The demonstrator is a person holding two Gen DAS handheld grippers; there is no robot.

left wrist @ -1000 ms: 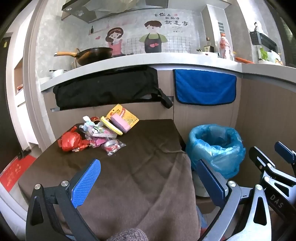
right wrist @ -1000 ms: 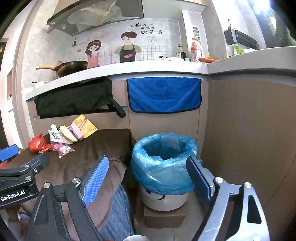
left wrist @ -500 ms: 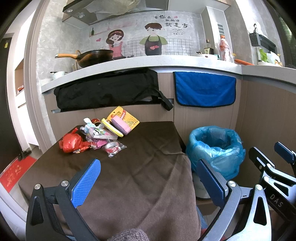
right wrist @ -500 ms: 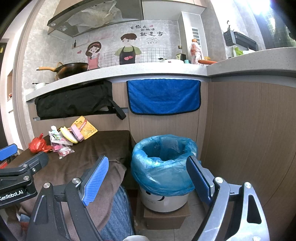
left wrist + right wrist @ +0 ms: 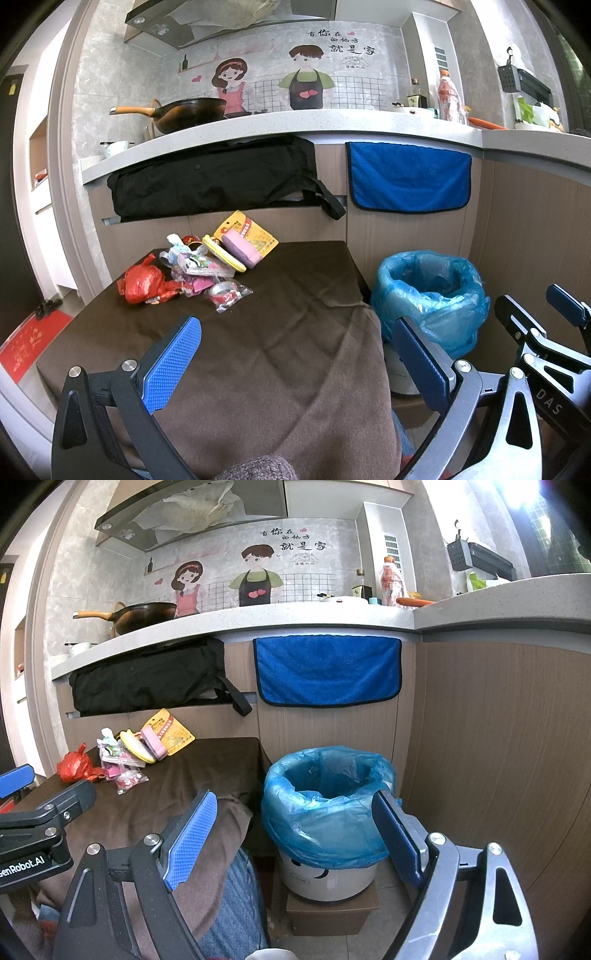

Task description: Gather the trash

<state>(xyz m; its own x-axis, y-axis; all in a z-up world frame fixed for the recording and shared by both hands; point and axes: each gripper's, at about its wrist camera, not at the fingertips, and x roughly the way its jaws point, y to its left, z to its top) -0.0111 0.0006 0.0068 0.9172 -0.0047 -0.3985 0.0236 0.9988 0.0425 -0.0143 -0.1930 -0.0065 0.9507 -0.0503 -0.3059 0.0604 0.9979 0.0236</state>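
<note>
A pile of trash lies at the far left of the brown-clothed table [image 5: 280, 332]: a red plastic bag [image 5: 142, 280], colourful wrappers [image 5: 199, 266], a clear packet [image 5: 227, 293], a yellow card pack [image 5: 247, 230] with a pink block [image 5: 240, 249]. The pile also shows in the right wrist view [image 5: 122, 757]. A white bin with a blue liner [image 5: 430, 291] [image 5: 327, 801] stands right of the table. My left gripper [image 5: 295, 365] is open and empty above the table's near part. My right gripper [image 5: 295, 834] is open and empty in front of the bin.
A kitchen counter [image 5: 332, 125] runs behind, with a wok [image 5: 184, 112] and bottles on it. A black bag [image 5: 210, 177] and a blue towel [image 5: 410, 181] hang from its edge. A wood panel wall [image 5: 498, 738] stands right of the bin. The bin rests on a cardboard box [image 5: 332, 912].
Both views have shifted slightly; the pile and bin sit a little lower in frame. Both grippers stay open and empty.
</note>
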